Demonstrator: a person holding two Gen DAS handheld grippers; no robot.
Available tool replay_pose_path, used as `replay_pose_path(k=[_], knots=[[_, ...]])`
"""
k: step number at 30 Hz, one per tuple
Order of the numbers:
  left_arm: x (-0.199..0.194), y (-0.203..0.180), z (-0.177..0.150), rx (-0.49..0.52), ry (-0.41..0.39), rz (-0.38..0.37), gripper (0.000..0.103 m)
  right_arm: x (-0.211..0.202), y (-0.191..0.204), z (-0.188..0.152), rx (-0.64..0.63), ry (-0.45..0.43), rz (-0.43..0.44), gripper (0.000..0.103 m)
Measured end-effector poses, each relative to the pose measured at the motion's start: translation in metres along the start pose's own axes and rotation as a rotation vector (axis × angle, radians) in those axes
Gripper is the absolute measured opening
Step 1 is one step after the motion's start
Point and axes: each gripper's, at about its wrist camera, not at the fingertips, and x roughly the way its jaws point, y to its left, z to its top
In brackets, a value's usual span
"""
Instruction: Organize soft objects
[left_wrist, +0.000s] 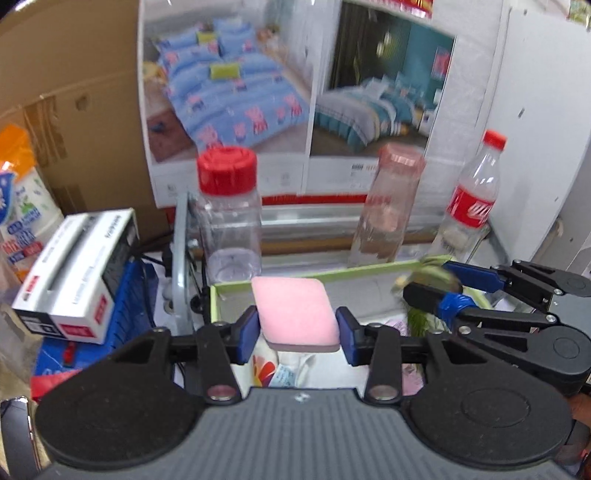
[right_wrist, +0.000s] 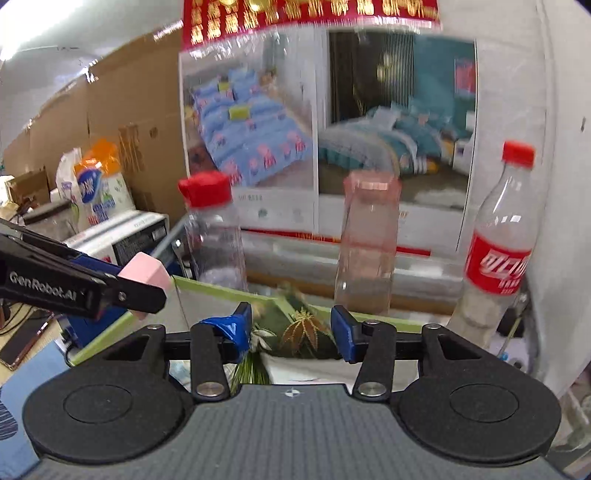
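Behind green tray (left_wrist: 314, 275): 3 bottles; pink sponge (left_wrist: 295, 314) clamped.

Straight ahead of the tools, a green-rimmed tray (left_wrist: 314, 275) sits on a cluttered tabletop that barely shows. Behind its far rim stand three bottles: a clear jar (left_wrist: 231, 214) with a red lid ahead-left, a pinkish clear bottle (left_wrist: 391, 210) ahead, and a red-labelled plastic bottle (left_wrist: 471, 201) ahead-right. Far left, a white box (left_wrist: 79, 273) rests on a blue crate (left_wrist: 127, 306), with a phone (right_wrist: 22, 343) lying flat nearby.
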Motion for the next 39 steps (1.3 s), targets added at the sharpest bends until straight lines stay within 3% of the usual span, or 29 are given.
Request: replay_pose_path(k=[1,2,3,5,14,24,32,39], knots=[[0.008,0.0,-0.002,0.004,0.012,0.007,0.049,0.004,-0.002,-0.003,0.018,0.005,-0.002,0.033],[0.014,0.0,-0.004,0.01,0.02,0.013,0.063,0.007,-0.004,-0.005,0.037,0.016,-0.003,0.034],[0.018,0.0,-0.006,0.016,0.027,0.025,0.07,0.009,-0.005,-0.006,0.055,0.029,-0.006,0.035],[0.018,0.001,-0.009,0.023,0.017,0.04,0.069,0.007,-0.006,-0.005,0.079,0.045,-0.021,0.036],[-0.034,0.002,-0.034,0.039,-0.044,0.081,0.072,-0.06,0.005,-0.019,0.11,-0.052,-0.005,0.041],[-0.092,-0.006,-0.083,0.034,-0.05,0.074,0.074,-0.126,0.021,-0.063,0.111,-0.007,-0.093,0.048],[-0.101,0.001,-0.117,0.011,0.01,0.108,0.075,-0.146,0.025,-0.086,0.127,0.015,-0.104,0.051],[-0.097,0.043,-0.154,-0.127,0.09,0.147,0.075,-0.132,0.028,-0.095,0.098,0.071,-0.069,0.052]])
